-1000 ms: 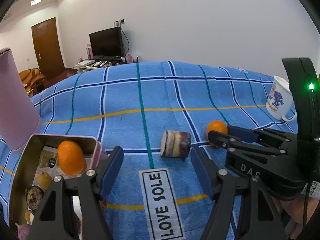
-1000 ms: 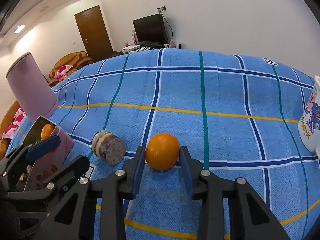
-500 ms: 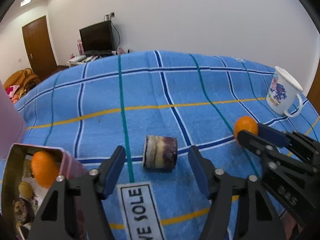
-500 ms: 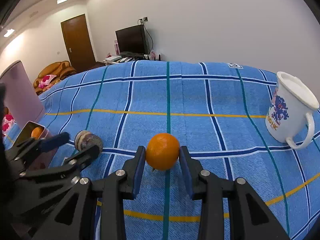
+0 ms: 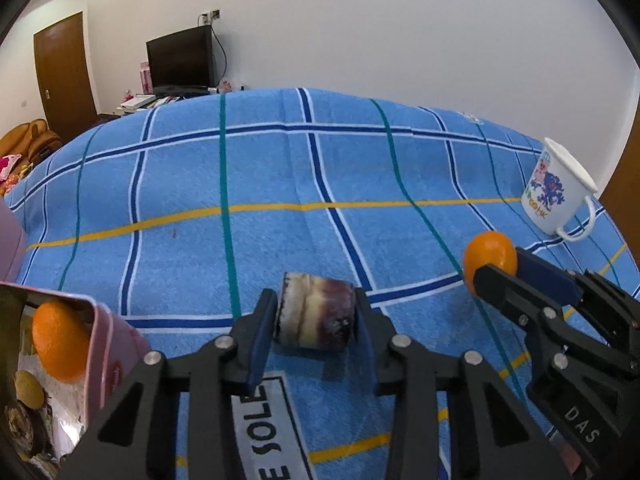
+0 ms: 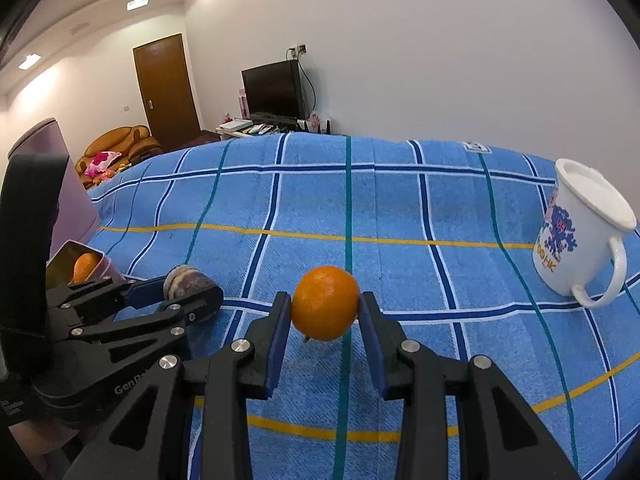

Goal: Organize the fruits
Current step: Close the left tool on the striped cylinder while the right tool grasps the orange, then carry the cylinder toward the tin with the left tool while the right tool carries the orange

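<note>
The left gripper [image 5: 316,322], jaws just closed, clamped a purple-brown fruit chunk [image 5: 316,314] lying on the blue checked cloth [image 5: 280,168]. The right gripper [image 6: 325,314] held an orange [image 6: 325,303] between its pads. A pink tin [image 5: 116,344] at the left contained another orange [image 5: 58,346]; a white mug [image 6: 580,236] stood at the right.

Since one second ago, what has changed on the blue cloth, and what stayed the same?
The left tongs came forward around the purple-brown fruit piece and have just been closing on it; their pads now press its two ends. The right tongs kept their grip on the orange and lifted it slightly off the cloth. The pink tin with its fruits and the white mug stayed put.
</note>
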Motion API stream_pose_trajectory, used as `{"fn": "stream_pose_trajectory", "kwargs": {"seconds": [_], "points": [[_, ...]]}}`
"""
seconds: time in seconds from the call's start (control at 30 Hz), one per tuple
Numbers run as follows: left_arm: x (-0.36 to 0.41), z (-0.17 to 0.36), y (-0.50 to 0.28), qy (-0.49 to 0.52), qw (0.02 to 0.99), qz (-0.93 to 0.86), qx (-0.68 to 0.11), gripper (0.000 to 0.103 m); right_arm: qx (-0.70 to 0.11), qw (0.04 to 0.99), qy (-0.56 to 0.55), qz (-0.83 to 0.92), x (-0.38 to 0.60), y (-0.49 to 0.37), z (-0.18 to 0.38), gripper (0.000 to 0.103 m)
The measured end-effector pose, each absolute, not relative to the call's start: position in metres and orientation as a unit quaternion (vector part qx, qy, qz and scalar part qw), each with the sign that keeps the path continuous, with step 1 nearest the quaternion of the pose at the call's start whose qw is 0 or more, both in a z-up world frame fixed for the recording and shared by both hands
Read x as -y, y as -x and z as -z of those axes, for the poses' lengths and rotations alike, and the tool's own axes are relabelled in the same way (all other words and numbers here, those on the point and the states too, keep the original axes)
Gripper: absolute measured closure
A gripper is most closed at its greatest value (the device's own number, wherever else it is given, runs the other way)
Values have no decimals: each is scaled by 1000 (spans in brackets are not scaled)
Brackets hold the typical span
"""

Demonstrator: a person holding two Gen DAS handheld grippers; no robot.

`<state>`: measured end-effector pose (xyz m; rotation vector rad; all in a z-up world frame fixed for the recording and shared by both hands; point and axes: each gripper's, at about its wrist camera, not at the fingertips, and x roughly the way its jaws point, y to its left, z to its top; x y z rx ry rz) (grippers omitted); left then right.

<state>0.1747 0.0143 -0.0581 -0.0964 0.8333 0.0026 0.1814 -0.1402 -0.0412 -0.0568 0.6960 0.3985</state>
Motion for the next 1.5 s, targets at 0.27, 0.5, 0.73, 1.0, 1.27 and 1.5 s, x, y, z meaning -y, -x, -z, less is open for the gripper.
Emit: {"fn": "stream_pose_trajectory", "kwargs": {"seconds": [0.27,0.5,0.73,1.0,1.27,1.5], "points": [[-9,49,-157,31,928,-12,-372,64,-315,927,25,-200,141,-172,35,66],[-4,43,-151,18,936,-21,-350,64,-294,932,32,-208,139,-164,30,66],[-3,37,-144,10,945,-27,-327,64,-276,937,31,-213,139,-158,27,66],[-3,33,-138,8,950,-33,-311,64,-260,940,31,-218,140,-151,24,66],[0,31,-132,4,954,-34,-298,64,-249,942,29,-222,142,-146,22,66],[3,29,-127,-4,958,-35,-285,64,-240,944,28,-226,143,-142,20,66]]}}
